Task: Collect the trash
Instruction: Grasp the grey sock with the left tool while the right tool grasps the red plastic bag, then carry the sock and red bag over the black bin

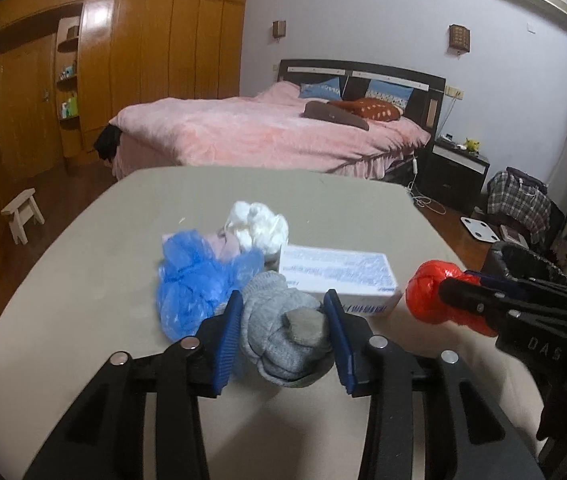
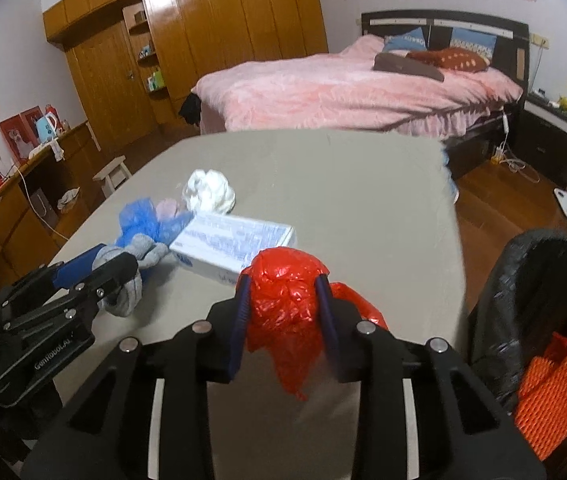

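On the beige table (image 1: 83, 280) lies a pile of trash. A rolled grey sock (image 1: 283, 336) sits between the blue pads of my left gripper (image 1: 283, 300), which press its sides. Behind it are a crumpled blue plastic bag (image 1: 191, 276), a white paper wad (image 1: 259, 226) and a white printed box (image 1: 335, 272). My right gripper (image 2: 283, 284) is shut on a crumpled red plastic bag (image 2: 283, 308), whose loose end hangs down between the fingers. From the right wrist view, the left gripper (image 2: 117, 262) and sock (image 2: 147, 250) are at the left, next to the box (image 2: 235, 240).
A bin lined with a black bag (image 2: 523, 280) stands off the table's right edge, with orange mesh (image 2: 555, 380) inside. A pink bed (image 1: 267, 132) lies beyond the table, a wooden wardrobe (image 1: 143, 60) at the back left, a small stool (image 1: 21, 212) on the floor.
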Demonstrator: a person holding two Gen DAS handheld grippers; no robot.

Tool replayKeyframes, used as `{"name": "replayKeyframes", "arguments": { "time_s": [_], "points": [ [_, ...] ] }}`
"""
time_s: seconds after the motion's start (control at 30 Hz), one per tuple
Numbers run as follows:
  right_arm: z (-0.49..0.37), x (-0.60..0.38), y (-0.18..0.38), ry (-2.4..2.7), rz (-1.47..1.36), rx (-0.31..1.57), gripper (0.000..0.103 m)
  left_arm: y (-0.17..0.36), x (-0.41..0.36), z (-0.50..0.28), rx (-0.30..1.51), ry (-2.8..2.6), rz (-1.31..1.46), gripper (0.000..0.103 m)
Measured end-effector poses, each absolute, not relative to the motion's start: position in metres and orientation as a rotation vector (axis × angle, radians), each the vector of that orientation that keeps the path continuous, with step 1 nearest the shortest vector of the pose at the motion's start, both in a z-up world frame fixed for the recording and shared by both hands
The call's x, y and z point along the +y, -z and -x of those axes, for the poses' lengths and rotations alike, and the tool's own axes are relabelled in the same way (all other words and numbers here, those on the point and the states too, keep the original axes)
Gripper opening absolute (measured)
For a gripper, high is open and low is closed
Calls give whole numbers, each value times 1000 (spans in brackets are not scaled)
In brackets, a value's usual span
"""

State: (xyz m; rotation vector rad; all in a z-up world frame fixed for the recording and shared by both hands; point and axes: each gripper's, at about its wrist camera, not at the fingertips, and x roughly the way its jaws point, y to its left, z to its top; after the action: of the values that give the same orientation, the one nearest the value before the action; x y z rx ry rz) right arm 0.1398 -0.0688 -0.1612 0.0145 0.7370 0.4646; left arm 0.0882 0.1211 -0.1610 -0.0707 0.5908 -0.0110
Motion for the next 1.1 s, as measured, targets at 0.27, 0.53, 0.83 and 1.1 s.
{"name": "replayKeyframes", "arguments": {
  "time_s": [0.27, 0.53, 0.83, 1.1],
  "points": [
    [-141, -87, 135, -438, -37, 689, 31, 134, 111, -91, 531, 27, 73, 41],
    [-139, -106, 110, -404, -50, 632, 31, 108, 91, -100, 485, 56, 64, 41],
    [-134, -142, 87, -346, -66, 581, 31, 87, 57, -113, 446, 113, 63, 41],
    [-126, -189, 72, -263, -93, 536, 31, 75, 12, -122, 425, 202, 45, 41]
  ]
}}
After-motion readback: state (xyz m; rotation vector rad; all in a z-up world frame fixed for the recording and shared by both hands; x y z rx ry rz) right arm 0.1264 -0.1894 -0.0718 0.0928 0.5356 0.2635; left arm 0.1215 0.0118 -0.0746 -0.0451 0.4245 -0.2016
